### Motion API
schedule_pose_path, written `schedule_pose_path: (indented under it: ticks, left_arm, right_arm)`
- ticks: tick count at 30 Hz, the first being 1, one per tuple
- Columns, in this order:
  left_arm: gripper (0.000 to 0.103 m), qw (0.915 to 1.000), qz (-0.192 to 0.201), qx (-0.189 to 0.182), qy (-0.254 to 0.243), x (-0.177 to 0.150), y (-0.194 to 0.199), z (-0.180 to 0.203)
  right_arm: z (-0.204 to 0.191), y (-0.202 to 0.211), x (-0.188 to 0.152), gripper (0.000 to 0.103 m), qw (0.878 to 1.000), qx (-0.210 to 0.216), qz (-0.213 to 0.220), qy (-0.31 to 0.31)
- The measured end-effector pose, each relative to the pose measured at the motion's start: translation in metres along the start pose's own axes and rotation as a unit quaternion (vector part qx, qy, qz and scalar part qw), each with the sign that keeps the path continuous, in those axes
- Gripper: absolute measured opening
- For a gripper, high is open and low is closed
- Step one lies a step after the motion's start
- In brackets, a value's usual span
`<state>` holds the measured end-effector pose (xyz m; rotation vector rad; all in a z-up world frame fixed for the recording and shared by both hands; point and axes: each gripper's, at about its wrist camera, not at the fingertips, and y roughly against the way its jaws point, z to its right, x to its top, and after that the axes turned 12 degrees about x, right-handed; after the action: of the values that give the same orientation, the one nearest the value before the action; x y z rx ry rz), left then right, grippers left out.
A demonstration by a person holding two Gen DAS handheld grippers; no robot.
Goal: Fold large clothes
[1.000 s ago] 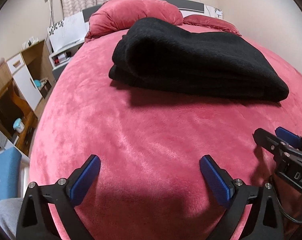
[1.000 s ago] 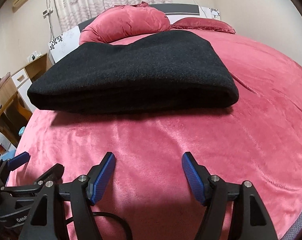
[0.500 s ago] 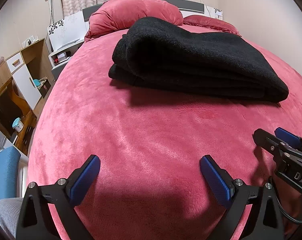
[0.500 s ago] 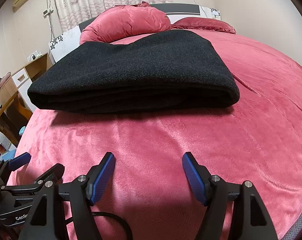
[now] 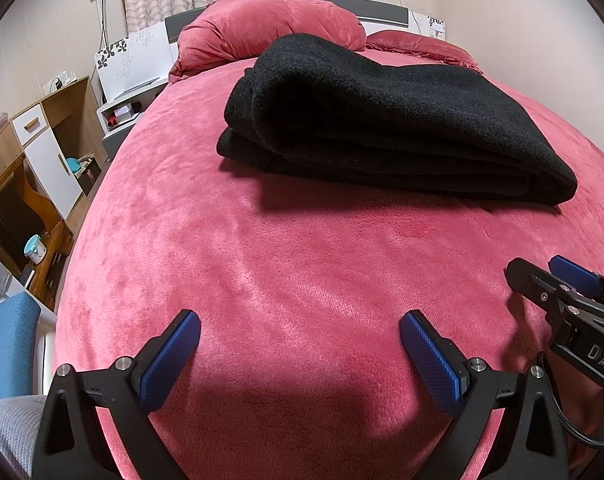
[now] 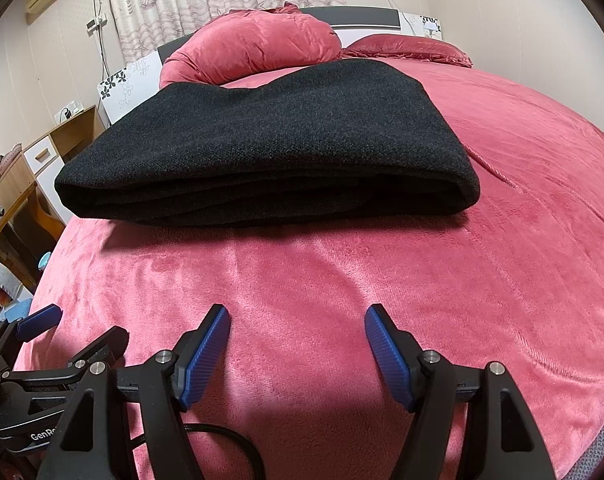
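The left gripper (image 5: 299, 338) has its jaws wide apart, with nothing between the blue pads (image 5: 169, 356). It points forward and downward, and hangs low over the front part of the red bed cover (image 5: 302, 264), nearer to the camera than the black garment (image 5: 382, 120). The right gripper (image 6: 297, 330) has its jaws apart too, a little less wide, and they also hold nothing. It has the same forward and downward tilt and is just beside the left one; each gripper shows at the edge of the other camera's view. No hand is seen in the views.

The black garment is folded into a thick flat bundle and lies in the middle of the bed cover, well apart from both grippers. In the right wrist view its long folded edge faces the grippers. In the left wrist view its layered end is turned to the left side of the bed.

Behind the garment, at the head of the bed, lies a rolled red quilt (image 6: 253, 46), and a flat red pillow (image 6: 410, 50) is to the right of it. A wooden cabinet (image 5: 57, 128) stands beyond the left edge of the bed cover.
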<state>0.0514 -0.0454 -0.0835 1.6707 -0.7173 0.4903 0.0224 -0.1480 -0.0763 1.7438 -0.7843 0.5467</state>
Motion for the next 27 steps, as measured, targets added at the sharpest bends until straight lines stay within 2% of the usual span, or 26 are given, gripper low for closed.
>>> schedule_pose_path:
  ticks: [27]
  left_arm:
    - [0.101,1.0000,-0.001,-0.004,0.003,0.0008,-0.0022,0.0010]
  right_arm:
    - [0.0062,0.0049,0.0001,0.073,1.000,0.002,-0.004,0.003]
